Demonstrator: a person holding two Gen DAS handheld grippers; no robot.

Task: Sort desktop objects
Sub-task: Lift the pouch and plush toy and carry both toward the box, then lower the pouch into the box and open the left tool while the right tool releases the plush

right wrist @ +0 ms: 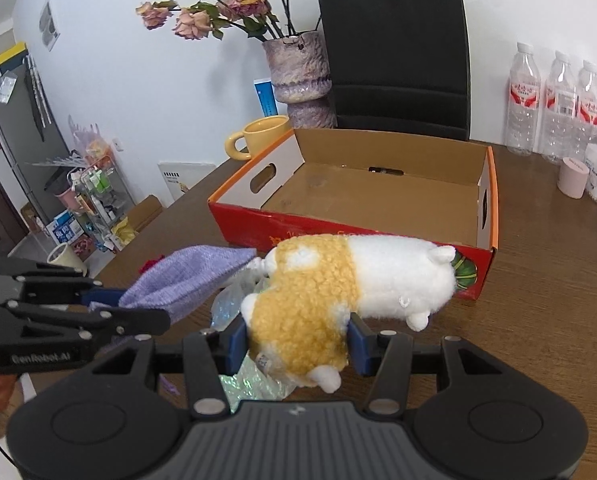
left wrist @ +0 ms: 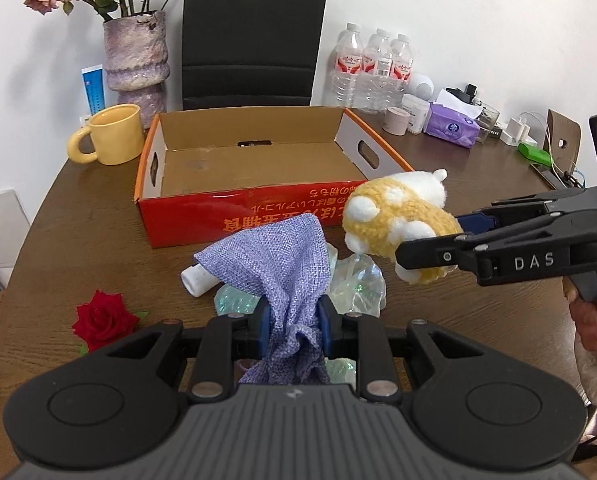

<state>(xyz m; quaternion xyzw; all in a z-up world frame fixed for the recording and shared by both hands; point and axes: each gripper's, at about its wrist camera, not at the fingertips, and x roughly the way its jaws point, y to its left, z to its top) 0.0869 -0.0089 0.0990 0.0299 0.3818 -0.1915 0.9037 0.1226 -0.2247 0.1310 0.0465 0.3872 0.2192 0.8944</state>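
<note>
Purple cloth (left wrist: 270,264) is pinched by the left gripper (left wrist: 291,326), the plush toy (right wrist: 338,284) by the right gripper (right wrist: 296,346); both should be released only once carried over the red box (left wrist: 218,216).

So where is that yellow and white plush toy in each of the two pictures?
Left wrist view: the plush toy is right of centre, held by the right tongs.
Right wrist view: the toy is at centre, low.
Shared landmark: the red cardboard box behind it.

Black left gripper (left wrist: 291,326) with blue pads, silver screws, right gripper (right wrist: 294,344) lettered DAS
</note>
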